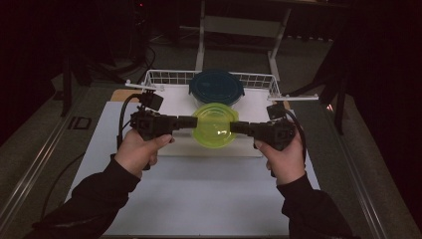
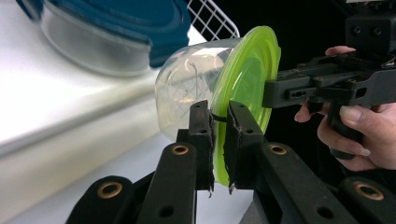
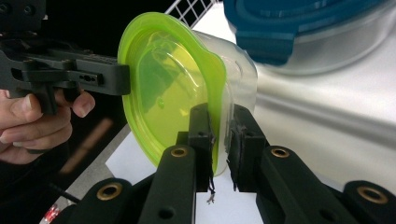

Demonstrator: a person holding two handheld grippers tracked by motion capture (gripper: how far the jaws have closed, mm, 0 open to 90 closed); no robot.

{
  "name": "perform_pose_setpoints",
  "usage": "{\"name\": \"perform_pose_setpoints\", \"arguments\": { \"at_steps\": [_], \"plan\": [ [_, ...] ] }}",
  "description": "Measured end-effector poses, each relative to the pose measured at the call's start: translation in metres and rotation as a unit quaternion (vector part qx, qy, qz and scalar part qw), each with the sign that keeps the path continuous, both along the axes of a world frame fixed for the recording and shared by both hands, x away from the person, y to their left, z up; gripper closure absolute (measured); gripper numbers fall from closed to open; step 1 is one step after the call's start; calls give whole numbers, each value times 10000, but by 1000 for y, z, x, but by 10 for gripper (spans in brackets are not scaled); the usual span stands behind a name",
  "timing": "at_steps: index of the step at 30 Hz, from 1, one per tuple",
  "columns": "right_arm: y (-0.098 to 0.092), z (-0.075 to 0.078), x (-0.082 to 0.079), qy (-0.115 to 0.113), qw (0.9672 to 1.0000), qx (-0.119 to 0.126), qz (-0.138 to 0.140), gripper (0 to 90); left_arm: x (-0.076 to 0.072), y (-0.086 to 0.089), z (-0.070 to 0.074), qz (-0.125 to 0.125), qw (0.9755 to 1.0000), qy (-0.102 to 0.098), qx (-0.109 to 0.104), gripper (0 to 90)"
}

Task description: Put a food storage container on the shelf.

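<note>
A clear round container [image 1: 215, 133] with a lime green lid [image 1: 214, 122] sits between my two grippers, lid facing up, over the front of a white raised board [image 1: 254, 107]. My left gripper [image 1: 195, 122] is shut on the lid's left rim [image 2: 219, 140]. From the opposite side, my right gripper [image 1: 233, 128] is shut on the right rim [image 3: 217, 140]. The lid [image 3: 163, 88] looks bowed near the right jaws. The clear body [image 2: 191, 84] shows behind the lid [image 2: 250, 74]. The frames do not show whether the container rests on the board.
A second container with a dark blue lid [image 1: 216, 87] stands just behind, in front of a white wire basket [image 1: 164, 77]; it is close in both gripper views [image 2: 116, 23] [image 3: 299, 23]. A white mat [image 1: 209, 189] covers the table toward the person. Dark floor surrounds the table.
</note>
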State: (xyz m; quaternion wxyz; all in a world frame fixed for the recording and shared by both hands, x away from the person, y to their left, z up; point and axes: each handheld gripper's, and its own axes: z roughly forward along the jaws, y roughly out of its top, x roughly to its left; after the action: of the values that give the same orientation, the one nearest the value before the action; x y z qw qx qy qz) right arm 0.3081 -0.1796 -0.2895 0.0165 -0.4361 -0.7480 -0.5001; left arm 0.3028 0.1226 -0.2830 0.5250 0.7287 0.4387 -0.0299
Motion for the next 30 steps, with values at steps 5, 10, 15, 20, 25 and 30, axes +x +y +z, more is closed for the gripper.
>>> {"name": "perform_pose_setpoints", "arguments": {
  "at_steps": [5, 10, 15, 20, 25, 30],
  "plan": [
    [2, 14, 12, -83, 10000, 24, -42, 805, 8, 1, 13, 65, 9999, -90, -12, 809],
    [4, 29, 20, -229, 9997, 23, -100, 805, 17, 1, 29, 130, 9997, -210, -37, 809],
    [4, 42, 31, -318, 9993, 32, -188, 804, 29, 0, 40, 162, 9995, -278, -21, 809],
    [3, 48, 43, -317, 9990, 33, -298, 803, 46, -3, 43, 189, 9995, -230, -55, 808],
    [3, 48, 58, -260, 9989, -10, -397, 803, 62, -5, 41, 255, 9996, -130, -63, 806],
    [3, 48, 75, -114, 9987, -97, -490, 802, 77, -10, 43, 368, 9993, 15, 80, 803]
  ]
}}
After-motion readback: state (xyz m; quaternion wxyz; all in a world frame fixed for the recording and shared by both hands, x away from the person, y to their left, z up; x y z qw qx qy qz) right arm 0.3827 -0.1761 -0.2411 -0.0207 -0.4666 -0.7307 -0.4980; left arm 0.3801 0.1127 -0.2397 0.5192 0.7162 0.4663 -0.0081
